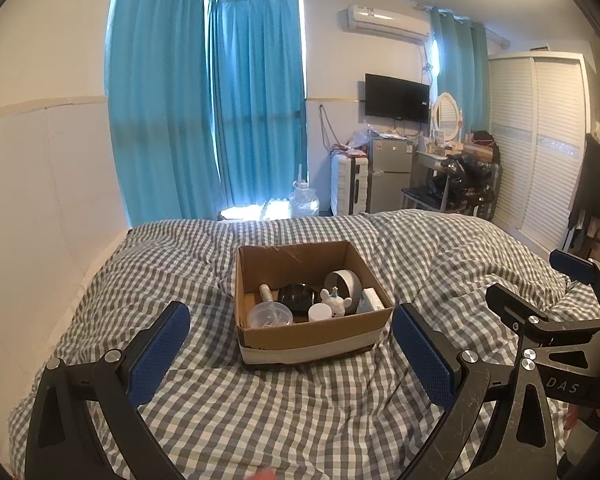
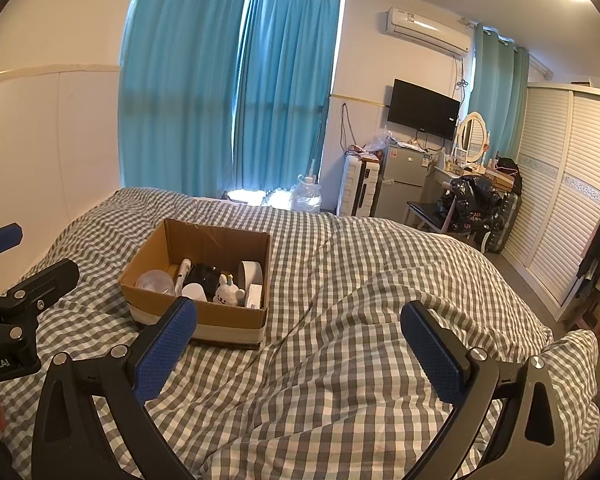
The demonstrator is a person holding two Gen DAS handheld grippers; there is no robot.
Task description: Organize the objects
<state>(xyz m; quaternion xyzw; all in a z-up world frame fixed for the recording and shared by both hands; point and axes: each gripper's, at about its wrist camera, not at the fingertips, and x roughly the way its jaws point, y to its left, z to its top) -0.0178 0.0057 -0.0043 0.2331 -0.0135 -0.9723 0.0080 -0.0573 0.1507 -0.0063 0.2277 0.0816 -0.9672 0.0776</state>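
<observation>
Both claws hang with their blue-padded fingers spread wide and nothing between them: the left gripper (image 1: 290, 346) faces the cardboard box (image 1: 314, 334) head-on, the right gripper (image 2: 298, 344) sits just beside it over the checked duvet (image 2: 340, 380). Inside the box lie a white unicorn toy (image 1: 336, 302), a clear plastic lid (image 1: 269, 314), a black object (image 1: 296, 298) and a grey tape roll (image 1: 344, 282).
</observation>
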